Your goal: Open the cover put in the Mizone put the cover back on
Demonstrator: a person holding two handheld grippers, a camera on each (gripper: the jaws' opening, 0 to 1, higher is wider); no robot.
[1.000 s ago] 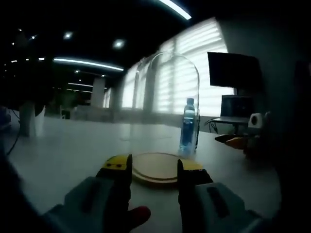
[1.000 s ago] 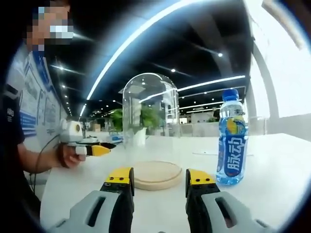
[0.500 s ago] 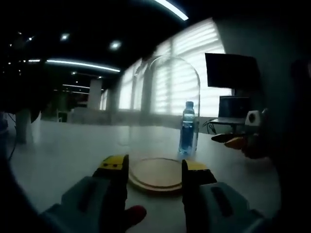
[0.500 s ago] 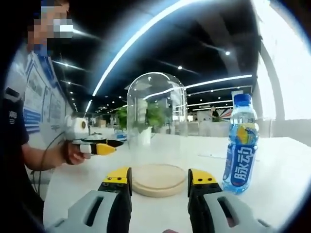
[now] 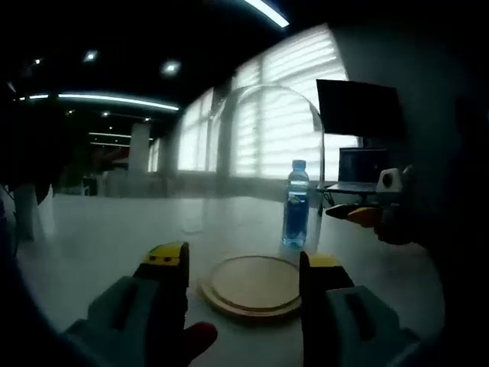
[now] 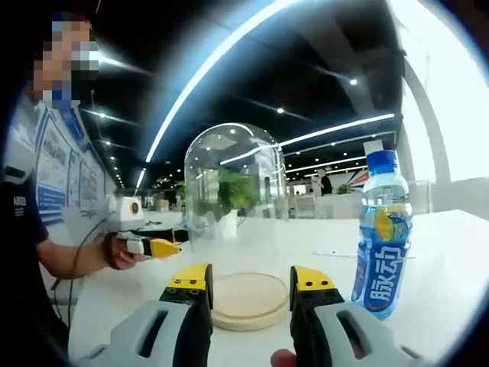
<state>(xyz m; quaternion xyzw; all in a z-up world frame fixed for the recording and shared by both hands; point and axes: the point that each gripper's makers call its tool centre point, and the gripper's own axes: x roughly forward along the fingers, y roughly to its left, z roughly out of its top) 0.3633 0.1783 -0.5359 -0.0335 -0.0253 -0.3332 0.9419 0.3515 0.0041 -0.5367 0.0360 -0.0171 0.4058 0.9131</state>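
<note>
A clear glass dome cover [image 5: 267, 164] stands over a round wooden base [image 5: 256, 284] on the white table. In the right gripper view the same dome [image 6: 233, 199] rises from the base [image 6: 248, 300]. A blue Mizone bottle [image 5: 296, 205] stands upright beside the base; its label faces the right gripper's camera [image 6: 380, 246]. My left gripper [image 5: 243, 269] is open just short of the base, nothing between its jaws. My right gripper [image 6: 248, 280] is open in front of the base from the other side, bottle to its right. Each gripper shows in the other's view [image 5: 357, 215] [image 6: 150, 246].
A person's hand and forearm [image 6: 72, 256] hold the left gripper. A dark monitor [image 5: 359, 111] and a laptop [image 5: 361, 172] stand at the table's far side by bright blinds. The white table top [image 5: 114, 229] spreads wide to the left.
The left gripper's jaws stand a little wider apart than a second ago. Both cameras have shifted slightly. Dome, base and bottle have stayed in place.
</note>
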